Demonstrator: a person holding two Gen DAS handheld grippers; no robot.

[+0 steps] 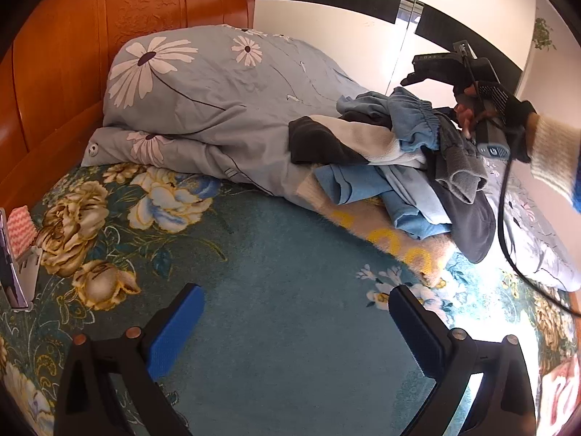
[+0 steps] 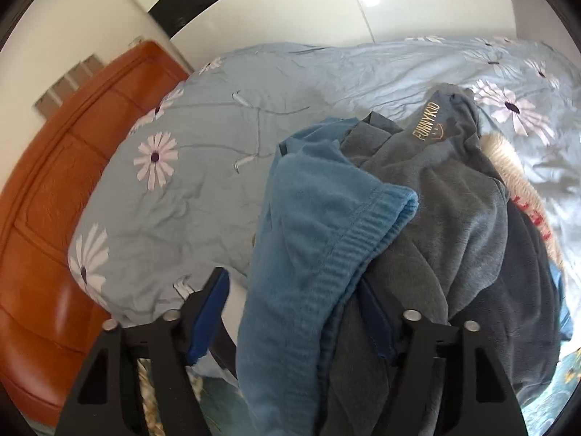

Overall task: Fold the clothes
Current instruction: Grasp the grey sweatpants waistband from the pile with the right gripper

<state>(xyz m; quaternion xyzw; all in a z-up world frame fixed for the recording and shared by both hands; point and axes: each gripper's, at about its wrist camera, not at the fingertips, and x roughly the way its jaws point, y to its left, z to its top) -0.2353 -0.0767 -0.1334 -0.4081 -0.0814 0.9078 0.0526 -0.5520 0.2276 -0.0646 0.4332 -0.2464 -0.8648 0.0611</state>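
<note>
The blue fleece garment point(image 2: 319, 239) hides the right hand-held gripper point(image 2: 301, 312) tips, perhaps gripping it.

A crumpled pile of clothes point(image 1: 392, 167) lies heaped on the bed. Blue fleece trousers point(image 2: 319, 239) with a ribbed waistband drape over a grey garment point(image 2: 446, 196) lettered "FUNNYKID".

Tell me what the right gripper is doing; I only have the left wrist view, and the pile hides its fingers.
Observer: The right gripper is open, and the blue fleece garment lies draped between its fingers.
Operator: Report what sits beside that garment.
Observer: A grey fleece garment printed FUNNYKID in gold.
Operator: Say what lies beyond the pile.
Observer: The daisy-print quilt, reaching the wooden headboard.
</note>
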